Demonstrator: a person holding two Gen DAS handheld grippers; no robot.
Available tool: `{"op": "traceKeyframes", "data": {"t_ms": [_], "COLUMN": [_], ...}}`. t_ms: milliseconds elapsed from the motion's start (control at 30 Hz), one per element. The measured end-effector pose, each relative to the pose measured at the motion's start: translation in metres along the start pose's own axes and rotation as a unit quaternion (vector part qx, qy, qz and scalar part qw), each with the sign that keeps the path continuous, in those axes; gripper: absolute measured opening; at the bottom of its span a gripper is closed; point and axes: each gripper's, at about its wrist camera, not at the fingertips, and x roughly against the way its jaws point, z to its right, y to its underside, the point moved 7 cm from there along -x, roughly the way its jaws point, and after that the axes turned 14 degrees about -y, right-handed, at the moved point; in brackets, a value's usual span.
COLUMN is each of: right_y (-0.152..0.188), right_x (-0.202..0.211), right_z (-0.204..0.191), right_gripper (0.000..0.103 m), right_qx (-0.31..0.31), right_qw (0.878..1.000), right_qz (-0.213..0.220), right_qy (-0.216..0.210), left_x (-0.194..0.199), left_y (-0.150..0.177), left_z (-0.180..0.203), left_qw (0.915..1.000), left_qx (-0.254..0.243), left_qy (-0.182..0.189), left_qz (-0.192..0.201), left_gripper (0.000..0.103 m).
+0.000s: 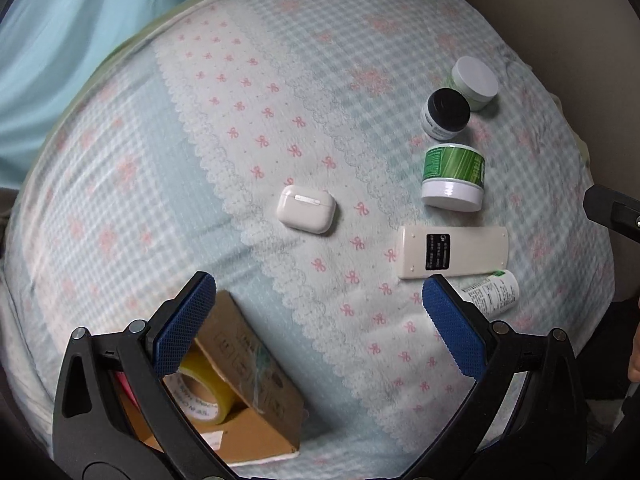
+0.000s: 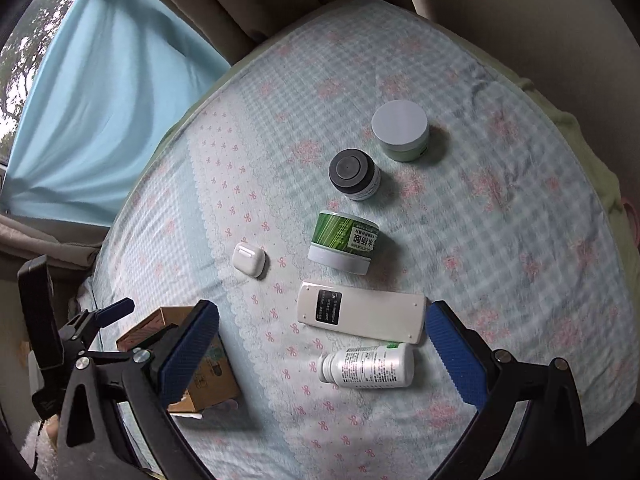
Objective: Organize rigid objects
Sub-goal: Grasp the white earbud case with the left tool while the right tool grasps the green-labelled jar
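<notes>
On the patterned bedspread lie a white earbud case (image 1: 306,214) (image 2: 249,259), a cream remote (image 1: 452,252) (image 2: 360,316) face down, a white pill bottle (image 1: 494,292) (image 2: 366,365) on its side, a green-label jar (image 1: 454,178) (image 2: 344,242) standing on its lid, a black-lidded jar (image 1: 446,114) (image 2: 354,174) and a white-lidded pale green jar (image 1: 476,82) (image 2: 402,130). My left gripper (image 1: 316,320) hovers open, nothing in it, above the cloth near the remote. My right gripper (image 2: 320,360) is open and holds nothing, with the bottle and remote between its fingers in view.
A brown cardboard box (image 1: 256,392) (image 2: 188,364) sits at the near left, holding a roll of yellow tape (image 1: 204,392). A light blue curtain (image 2: 100,100) hangs beyond the bed's far left edge. The other gripper's body (image 2: 76,344) shows at the right wrist view's left.
</notes>
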Motion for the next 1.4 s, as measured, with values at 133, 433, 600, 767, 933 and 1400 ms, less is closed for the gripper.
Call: {"op": "traceKeyframes", "data": {"t_ms": [133, 433, 600, 767, 933, 1400], "right_y": [-0.013, -0.022, -0.024, -0.025, -0.027, -0.022], "right_x": [-0.036, -0.096, -0.118, -0.130, -0.136, -0.142], "right_z": [0.022, 0.047, 0.056, 0.068, 0.072, 0.088], "right_gripper": [0.103, 0.103, 0.103, 0.103, 0.090, 0.067], "right_qx": [-0.058, -0.117, -0.145, -0.184, -0.195, -0.216], "right_qw": [0.998, 0.993, 0.989, 0.982, 0.979, 0.975], "right_qz": [-0.013, -0.032, -0.039, -0.045, -0.052, -0.057], "right_qy": [-0.005, -0.011, -0.004, 0.007, 0.014, 0.023], "left_x": [-0.053, -0.125, -0.145, -0.153, -0.151, -0.144], "left_y": [-0.023, -0.033, -0.029, -0.029, -0.034, -0.036], "left_z": [0.010, 0.025, 0.029, 0.035, 0.038, 0.049], "left_qw": [0.9989, 0.9929, 0.9903, 0.9895, 0.9909, 0.9919], "left_qx": [-0.038, -0.097, -0.112, -0.120, -0.111, -0.108], "left_qy": [0.006, 0.010, 0.015, 0.018, 0.019, 0.010], "left_qz": [-0.026, -0.068, -0.081, -0.079, -0.073, -0.065], "left_gripper": [0.103, 0.100, 0.087, 0.084, 0.078, 0.057]}}
